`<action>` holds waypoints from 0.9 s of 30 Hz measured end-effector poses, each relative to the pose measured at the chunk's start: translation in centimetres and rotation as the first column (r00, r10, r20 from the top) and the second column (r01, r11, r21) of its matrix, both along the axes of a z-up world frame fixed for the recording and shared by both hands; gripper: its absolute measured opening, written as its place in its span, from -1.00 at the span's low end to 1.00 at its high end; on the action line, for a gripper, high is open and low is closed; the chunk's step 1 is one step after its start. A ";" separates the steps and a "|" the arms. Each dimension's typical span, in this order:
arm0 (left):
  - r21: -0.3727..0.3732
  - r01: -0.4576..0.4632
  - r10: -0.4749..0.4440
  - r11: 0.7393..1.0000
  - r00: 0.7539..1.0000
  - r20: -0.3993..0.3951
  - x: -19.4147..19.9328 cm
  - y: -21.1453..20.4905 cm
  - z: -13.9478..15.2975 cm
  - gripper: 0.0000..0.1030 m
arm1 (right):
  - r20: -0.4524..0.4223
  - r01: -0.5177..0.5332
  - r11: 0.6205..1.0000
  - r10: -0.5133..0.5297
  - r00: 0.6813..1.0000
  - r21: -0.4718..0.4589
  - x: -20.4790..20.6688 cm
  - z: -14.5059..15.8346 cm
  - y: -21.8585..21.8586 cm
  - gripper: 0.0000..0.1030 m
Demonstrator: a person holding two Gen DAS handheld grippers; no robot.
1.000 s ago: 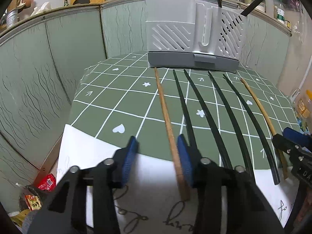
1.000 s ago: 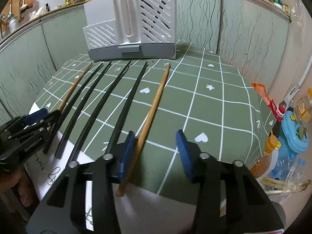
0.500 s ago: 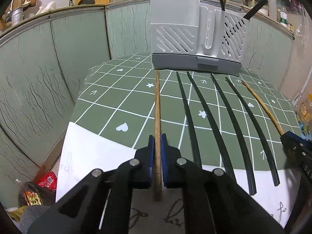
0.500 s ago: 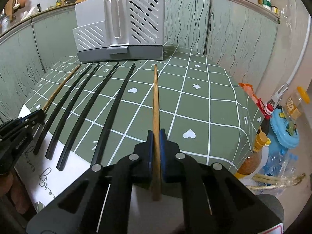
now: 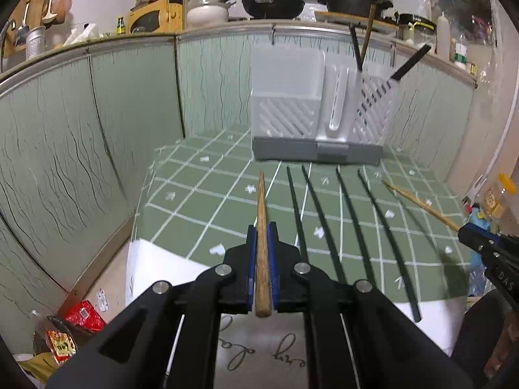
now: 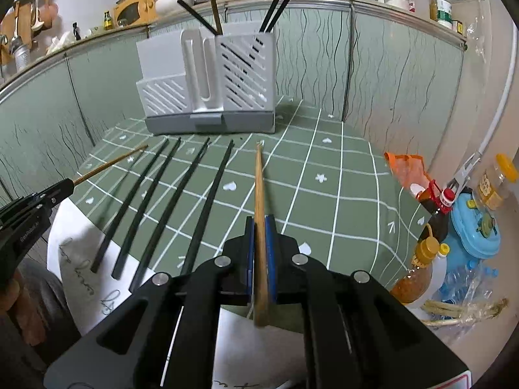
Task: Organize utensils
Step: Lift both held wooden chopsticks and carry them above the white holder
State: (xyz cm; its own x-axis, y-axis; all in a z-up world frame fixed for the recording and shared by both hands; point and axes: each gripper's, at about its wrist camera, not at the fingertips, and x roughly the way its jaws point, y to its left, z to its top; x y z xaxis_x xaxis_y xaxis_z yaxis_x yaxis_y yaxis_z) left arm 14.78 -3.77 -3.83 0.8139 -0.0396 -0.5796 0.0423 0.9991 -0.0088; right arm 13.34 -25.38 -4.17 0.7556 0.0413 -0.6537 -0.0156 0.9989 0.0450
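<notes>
My left gripper (image 5: 261, 236) is shut on a wooden chopstick (image 5: 261, 204) and holds it above the green checked table, tip toward the holder. My right gripper (image 6: 259, 227) is shut on a second wooden chopstick (image 6: 259, 181), also lifted. Several black chopsticks (image 5: 324, 217) lie in a row on the table between the two grippers; they also show in the right wrist view (image 6: 175, 194). A grey and white utensil holder (image 5: 316, 123) stands at the back of the table, also seen from the right wrist (image 6: 207, 87), with some chopsticks upright in its slotted compartment.
A white paper sheet (image 5: 155, 262) covers the table's near edge. Green panel walls (image 5: 81, 146) close the left and back. Bottles and a blue container (image 6: 473, 230) stand beyond the right edge. Snack packets (image 5: 78, 317) lie on the floor at left.
Both grippers closed, each on a wooden chopstick, and lifted them off the table. The holder now looks closer in both views.
</notes>
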 end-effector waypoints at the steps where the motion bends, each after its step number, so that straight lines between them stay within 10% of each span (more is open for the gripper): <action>1: -0.004 0.002 -0.002 1.000 1.000 0.006 0.0 0.0 0.4 -0.84 | 0.006 -0.001 1.000 0.001 1.000 0.006 -0.1 0.3 -0.1 -0.87; 27: -0.046 0.067 -0.060 0.997 0.988 0.139 0.7 0.6 9.0 -0.84 | 0.191 -0.051 0.997 0.039 0.981 0.054 1.4 10.0 -1.3 -0.87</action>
State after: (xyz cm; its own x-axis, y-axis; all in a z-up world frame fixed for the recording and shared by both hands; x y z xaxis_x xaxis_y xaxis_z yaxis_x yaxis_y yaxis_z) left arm 15.49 -3.20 5.18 0.8808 -0.1199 -0.4581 0.1099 0.9928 -0.0486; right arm 14.71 -26.69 5.84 0.8623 0.1118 -0.4938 -0.0743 0.9927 0.0951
